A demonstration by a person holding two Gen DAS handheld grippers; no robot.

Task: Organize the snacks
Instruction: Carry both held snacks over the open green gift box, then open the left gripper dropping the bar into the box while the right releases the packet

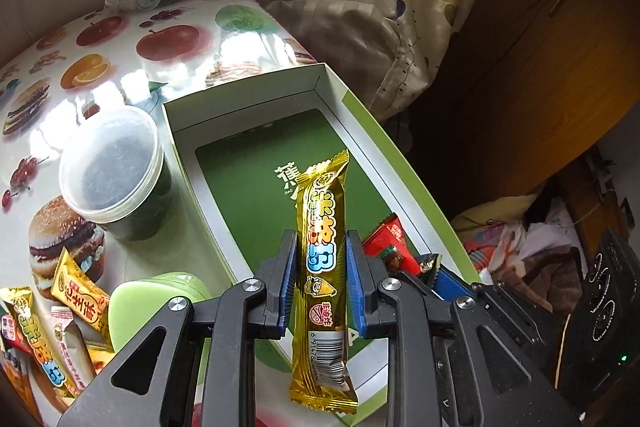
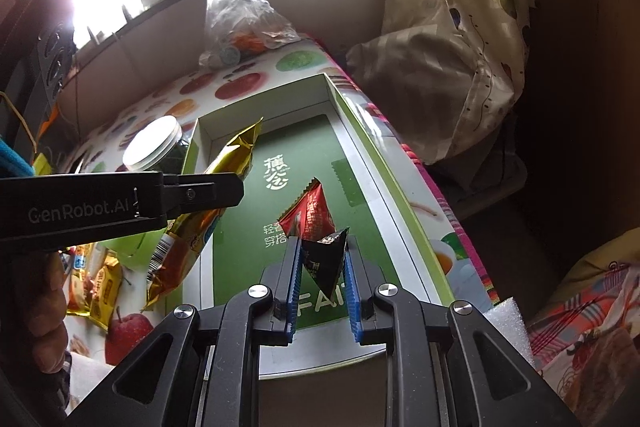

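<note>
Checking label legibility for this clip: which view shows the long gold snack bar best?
The left wrist view. There the gold snack bar faces the camera full length, upright between the left gripper pads, label and barcode readable. In the right wrist view the bar appears side-on, partly hidden behind the left gripper's finger, print mostly unreadable.

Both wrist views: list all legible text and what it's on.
"GenRobot.AI": side of the left gripper.
"FAI", cut off by the right gripper: floor of the green box.
"蕉念": box floor, white print.
"轻奢 穿搭": box floor, partly hidden.
"6 91478", barcode digits: gold snack bar; the rest is unreadable.
Loose wrappers' print: too blurred.
</note>
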